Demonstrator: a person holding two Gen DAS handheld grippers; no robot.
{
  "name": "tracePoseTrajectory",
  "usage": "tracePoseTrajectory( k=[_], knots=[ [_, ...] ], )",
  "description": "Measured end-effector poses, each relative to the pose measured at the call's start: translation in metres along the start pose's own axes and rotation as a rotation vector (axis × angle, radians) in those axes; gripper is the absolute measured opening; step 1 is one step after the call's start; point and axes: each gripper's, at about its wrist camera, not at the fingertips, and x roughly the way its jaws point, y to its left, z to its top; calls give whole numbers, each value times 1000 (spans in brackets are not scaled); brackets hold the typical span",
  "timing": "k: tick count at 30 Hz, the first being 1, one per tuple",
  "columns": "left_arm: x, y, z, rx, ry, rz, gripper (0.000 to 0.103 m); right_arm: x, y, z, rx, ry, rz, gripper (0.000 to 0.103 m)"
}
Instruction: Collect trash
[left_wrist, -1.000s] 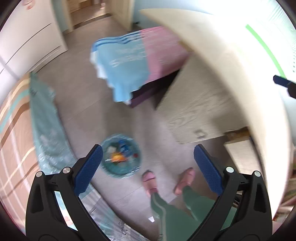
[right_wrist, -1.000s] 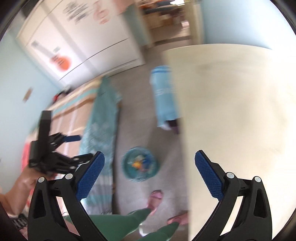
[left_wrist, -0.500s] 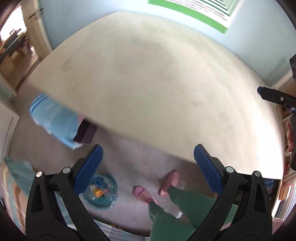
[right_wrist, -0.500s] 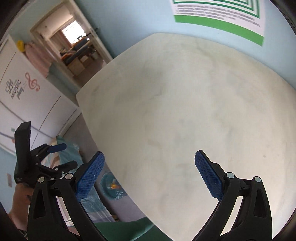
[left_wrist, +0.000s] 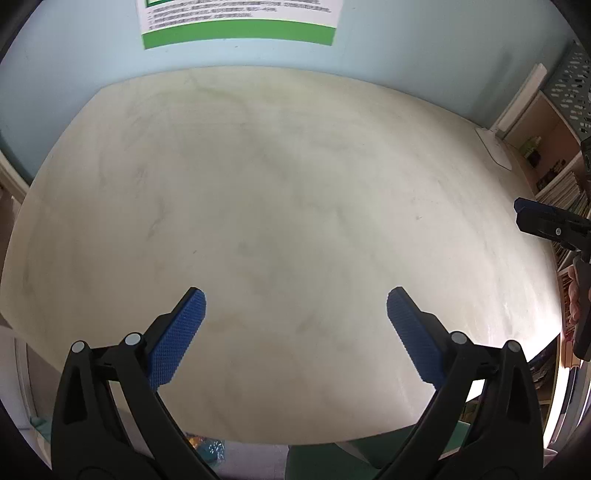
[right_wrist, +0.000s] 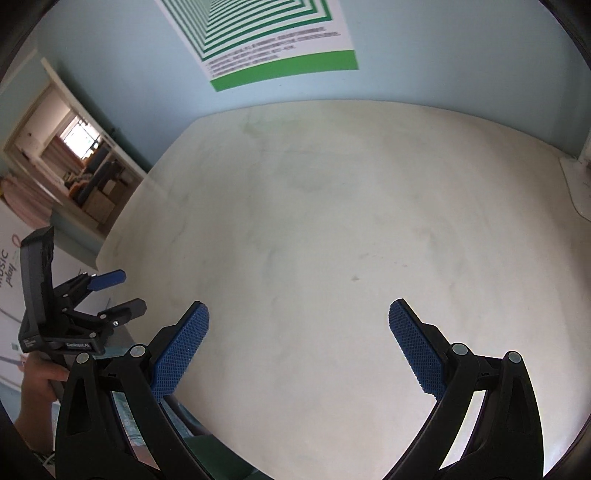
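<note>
Your table (left_wrist: 295, 184) top is pale, smooth and matt, faintly smudged, with a slight sheen near its right edge. Both grippers look like matt black plastic: left gripper (left_wrist: 295, 325), right gripper (right_wrist: 298, 336). Your pads (left_wrist: 177, 339) are blue with a fine knurled grid texture, rubbery-looking. Pivot pins (left_wrist: 133, 338) read as dull metal. Poster (right_wrist: 280, 40) looks like flat printed paper on a matt painted wall (left_wrist: 74, 66).

2 black plastic grippers (left_wrist: 295, 306) (right_wrist: 298, 321), blue cross-hatched finger pads (left_wrist: 177, 338), silver pivot screws; green trousers (left_wrist: 332, 458).
</note>
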Motion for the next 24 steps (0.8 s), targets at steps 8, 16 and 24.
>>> tracePoseTrajectory(
  k=[8,16,24],
  knots=[
    [14,-44,44,113,-38,12,96,-28,-49,-3,95,-57,-61,97],
    [20,-66,79,203,-86,0,96,-44,-61,-10,166,-120,-131,97],
    [19,-64,84,211,-132,-9,96,-40,-56,-9,204,-144,-198,97]
  ],
)
